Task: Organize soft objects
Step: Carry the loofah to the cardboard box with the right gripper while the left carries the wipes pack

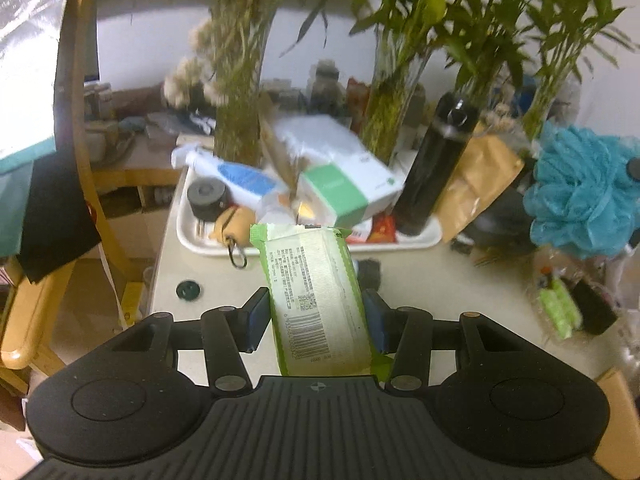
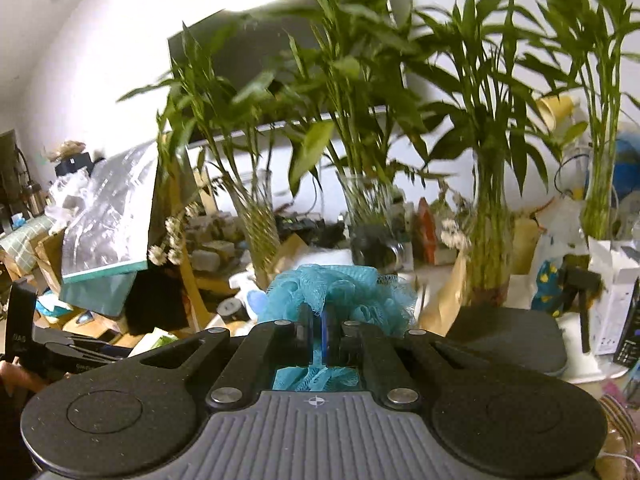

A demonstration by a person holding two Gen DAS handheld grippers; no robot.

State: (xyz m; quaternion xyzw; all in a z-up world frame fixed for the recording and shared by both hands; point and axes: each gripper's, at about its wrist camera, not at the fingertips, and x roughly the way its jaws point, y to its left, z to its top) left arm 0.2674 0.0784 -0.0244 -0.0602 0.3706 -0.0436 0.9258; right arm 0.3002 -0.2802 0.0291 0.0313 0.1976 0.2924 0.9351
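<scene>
A cluttered pale table (image 1: pixel 460 280) stands before tall green plants (image 2: pixel 492 184). The wipes pack (image 1: pixel 316 300) is clamped in the left gripper (image 1: pixel 316 320), its long axis pointing away toward the white tray (image 1: pixel 420 238). On the right, the right gripper (image 2: pixel 318 336) is closed tight on the blue mesh sponge (image 2: pixel 340 288), lifted above the table.

- Your left gripper (image 1: pixel 316 316) clamps a green-edged wet-wipe pack (image 1: pixel 316 292) — barcode side up.
- Beyond it sits a cluttered white tray (image 1: pixel 424 236); a blue mesh bath pouf (image 1: pixel 580 192) shows at right.
</scene>
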